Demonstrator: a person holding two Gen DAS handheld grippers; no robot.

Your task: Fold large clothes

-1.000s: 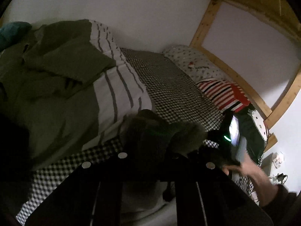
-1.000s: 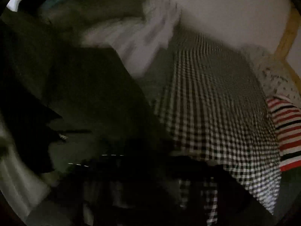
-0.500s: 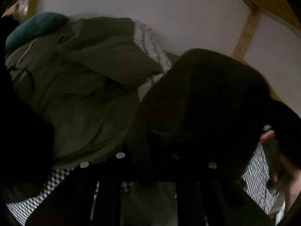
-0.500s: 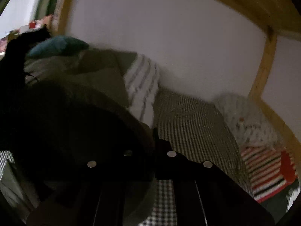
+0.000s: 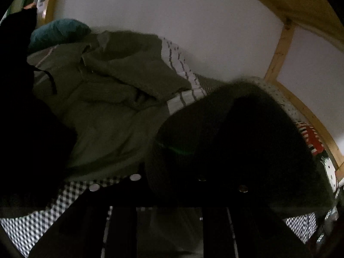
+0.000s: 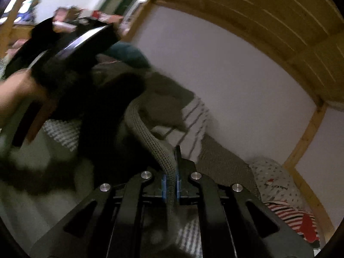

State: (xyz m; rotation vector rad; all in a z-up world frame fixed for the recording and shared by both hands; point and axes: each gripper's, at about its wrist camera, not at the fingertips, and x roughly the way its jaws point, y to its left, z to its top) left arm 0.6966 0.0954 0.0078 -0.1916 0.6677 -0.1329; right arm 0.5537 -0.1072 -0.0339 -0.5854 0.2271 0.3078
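Between the fingers of the right tool (image 6: 171,179): ribbed hem of a dark knit sweater (image 6: 150,126), clamped between the blue pads (image 6: 164,186). Hem rises from the tool up and to the left; the rest of the garment hangs there as a blurred dark mass.

Up and left of the right tool: the left tool (image 6: 71,49), blurred, held in the person's left hand (image 6: 17,92), with dark cloth bunched against it.

Directly ahead of the left tool (image 5: 169,185): the same dark sweater (image 5: 232,150), draped over the finger area and hiding the tips; whether this tool is together or apart cannot be told.

Beyond and left of the left tool: olive green jacket (image 5: 103,107), rumpled, lying on the bed. Behind it, a white cloth with grey stripes (image 5: 182,81). At the far left end, a teal pillow (image 5: 58,32).

Below both tools: black-and-white checked sheet (image 5: 30,230) covering the bed.

Right of the tools: dotted pillow (image 6: 273,178) and red, white and black striped cloth (image 6: 294,215), beside the wooden bed frame (image 6: 305,142).

Behind everything: white wall (image 5: 182,15).
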